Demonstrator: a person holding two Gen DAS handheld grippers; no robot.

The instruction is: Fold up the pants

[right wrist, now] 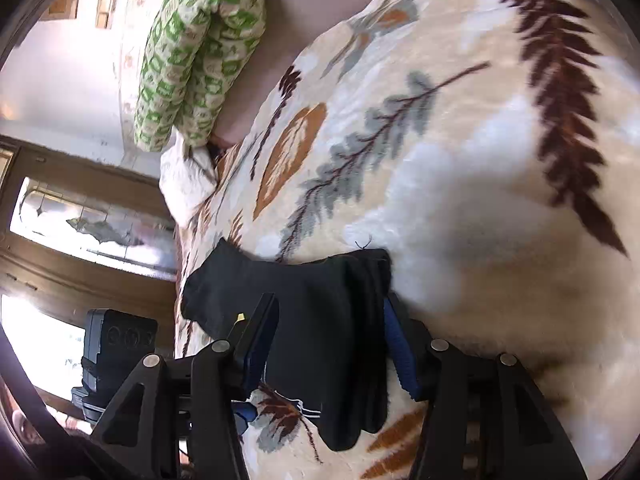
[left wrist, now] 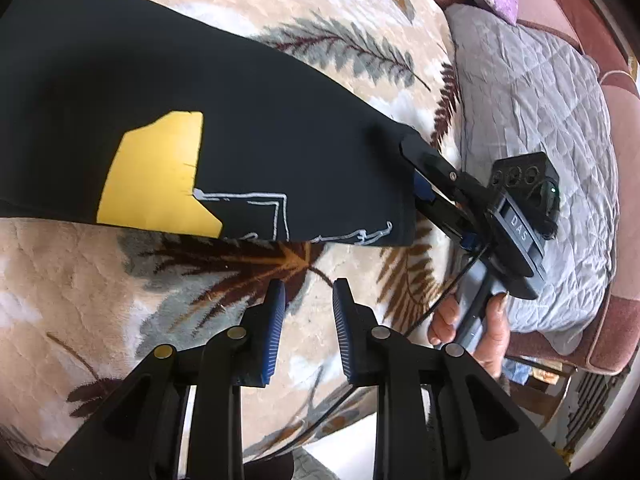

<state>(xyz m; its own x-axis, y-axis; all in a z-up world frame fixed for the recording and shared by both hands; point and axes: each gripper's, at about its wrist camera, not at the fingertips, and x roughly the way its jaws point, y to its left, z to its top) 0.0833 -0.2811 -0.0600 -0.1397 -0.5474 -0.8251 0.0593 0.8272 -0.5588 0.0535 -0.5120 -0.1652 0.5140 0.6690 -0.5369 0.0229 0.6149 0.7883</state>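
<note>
1. The black pants (left wrist: 248, 120) lie flat on the leaf-patterned blanket (left wrist: 100, 300).
2. Left gripper (left wrist: 308, 316) hovers beside the pants, jaws slightly apart, empty.
3. Right gripper (right wrist: 332, 344) straddles the pants' hem, jaws released.

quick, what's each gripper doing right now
Left gripper: open a little, empty, above the leaf-patterned fleece blanket.
Right gripper: open, its jaws either side of the black fabric pants, not pressing them.

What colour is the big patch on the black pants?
Yellow patch on the pants; the left wrist view shows it best.
</note>
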